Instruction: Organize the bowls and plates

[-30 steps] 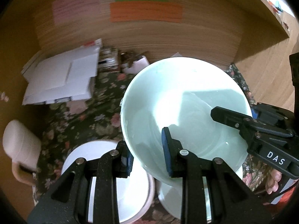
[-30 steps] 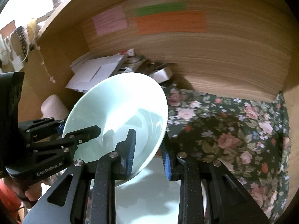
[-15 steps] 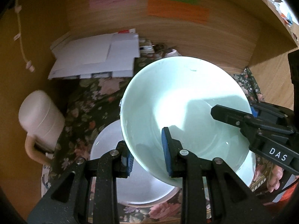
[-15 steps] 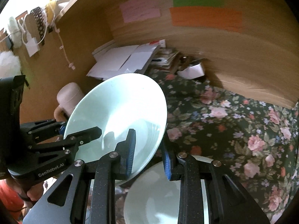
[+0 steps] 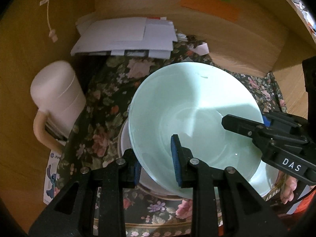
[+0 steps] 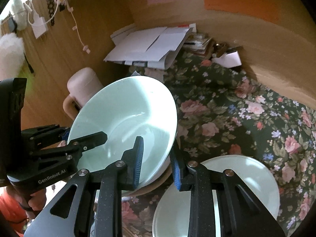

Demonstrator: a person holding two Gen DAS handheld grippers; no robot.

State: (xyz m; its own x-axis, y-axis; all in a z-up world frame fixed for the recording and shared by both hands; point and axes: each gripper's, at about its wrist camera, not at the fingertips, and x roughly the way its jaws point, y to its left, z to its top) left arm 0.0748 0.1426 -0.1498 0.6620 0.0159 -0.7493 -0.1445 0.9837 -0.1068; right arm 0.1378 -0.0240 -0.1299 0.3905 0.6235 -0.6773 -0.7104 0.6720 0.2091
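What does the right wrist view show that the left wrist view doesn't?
Only the right wrist view: a second pale plate lying flat on the floral cloth, beside the held one, and cords hanging at upper left. Only the left wrist view: a cartoon sticker card at lower left. Both: the mint bowl, clamped at its rim by the left gripper and right gripper, the white jug and the paper stack.

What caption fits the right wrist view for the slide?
Both grippers, right gripper and left gripper, clamp the rim of a pale green bowl above a floral cloth, beside a second bowl.
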